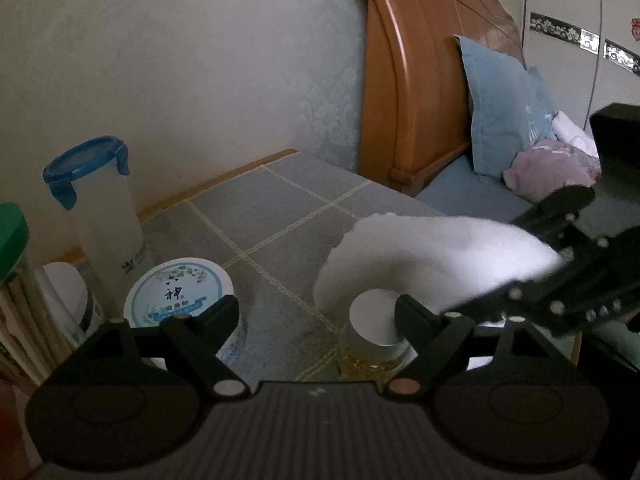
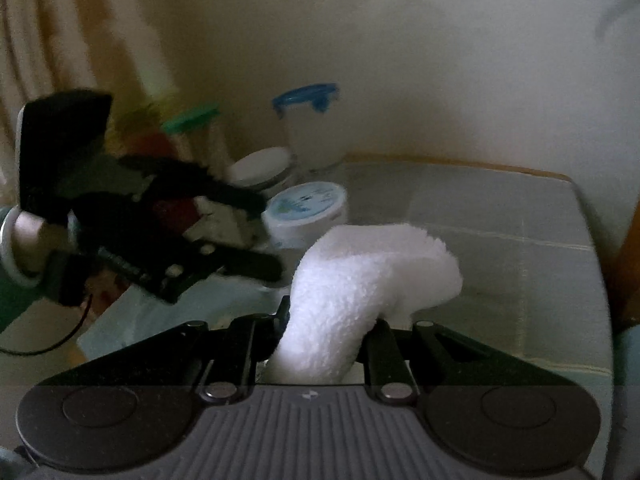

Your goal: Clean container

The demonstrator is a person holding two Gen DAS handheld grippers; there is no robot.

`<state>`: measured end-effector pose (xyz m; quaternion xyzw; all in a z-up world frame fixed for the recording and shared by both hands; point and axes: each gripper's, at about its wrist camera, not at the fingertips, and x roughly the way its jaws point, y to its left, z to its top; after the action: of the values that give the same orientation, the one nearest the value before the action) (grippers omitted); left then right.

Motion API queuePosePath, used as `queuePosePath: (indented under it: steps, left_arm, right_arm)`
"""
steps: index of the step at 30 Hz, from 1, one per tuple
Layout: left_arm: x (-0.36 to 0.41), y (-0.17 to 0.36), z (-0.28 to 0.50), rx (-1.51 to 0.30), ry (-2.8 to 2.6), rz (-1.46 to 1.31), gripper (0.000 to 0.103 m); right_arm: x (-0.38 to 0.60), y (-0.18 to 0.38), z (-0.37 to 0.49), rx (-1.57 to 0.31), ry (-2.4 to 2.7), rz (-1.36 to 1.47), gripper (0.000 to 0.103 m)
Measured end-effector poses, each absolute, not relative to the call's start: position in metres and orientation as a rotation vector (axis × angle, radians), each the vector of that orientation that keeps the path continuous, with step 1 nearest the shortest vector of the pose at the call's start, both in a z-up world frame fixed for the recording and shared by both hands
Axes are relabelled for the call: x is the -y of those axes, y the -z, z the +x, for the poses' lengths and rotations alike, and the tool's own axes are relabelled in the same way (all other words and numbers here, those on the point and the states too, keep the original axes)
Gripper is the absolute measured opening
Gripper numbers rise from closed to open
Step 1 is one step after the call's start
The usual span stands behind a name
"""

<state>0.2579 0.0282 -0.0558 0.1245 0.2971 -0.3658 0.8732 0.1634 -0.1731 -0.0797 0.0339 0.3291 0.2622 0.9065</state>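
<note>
Right wrist view: right claw [image 2: 326,322] clamps cloth [image 2: 360,280]; left claw [image 1: 316,312], open, straddles no jar [image 1: 376,320]. Steady the jar before wiping its lid.

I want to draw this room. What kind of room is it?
Most likely a bedroom. There is a wooden headboard with a blue pillow leaning on it, and a small bedside table against the wall, holding jars and a blue-lidded bottle.
</note>
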Motion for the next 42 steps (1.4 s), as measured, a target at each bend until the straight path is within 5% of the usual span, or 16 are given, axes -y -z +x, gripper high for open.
queuePosePath:
  steps: [24, 33, 36, 42]
  left_arm:
    - [-0.030, 0.047, 0.239, -0.549, 0.760, 0.183, 0.087]
    - [-0.004, 0.088, 0.215, -0.547, 0.608, 0.142, 0.086]
    - [0.008, 0.101, 0.211, -0.550, 0.551, 0.174, 0.081]
    - [0.010, 0.111, 0.212, -0.554, 0.523, 0.129, 0.052]
  right_arm:
    - [0.179, 0.068, 0.087, -0.629, -0.524, 0.220, 0.019]
    - [0.223, 0.060, 0.072, -0.566, -0.408, 0.300, 0.020]
    - [0.229, 0.060, 0.069, -0.559, -0.401, 0.307, 0.020]
    - [0.235, 0.063, 0.065, -0.557, -0.396, 0.326, 0.020]
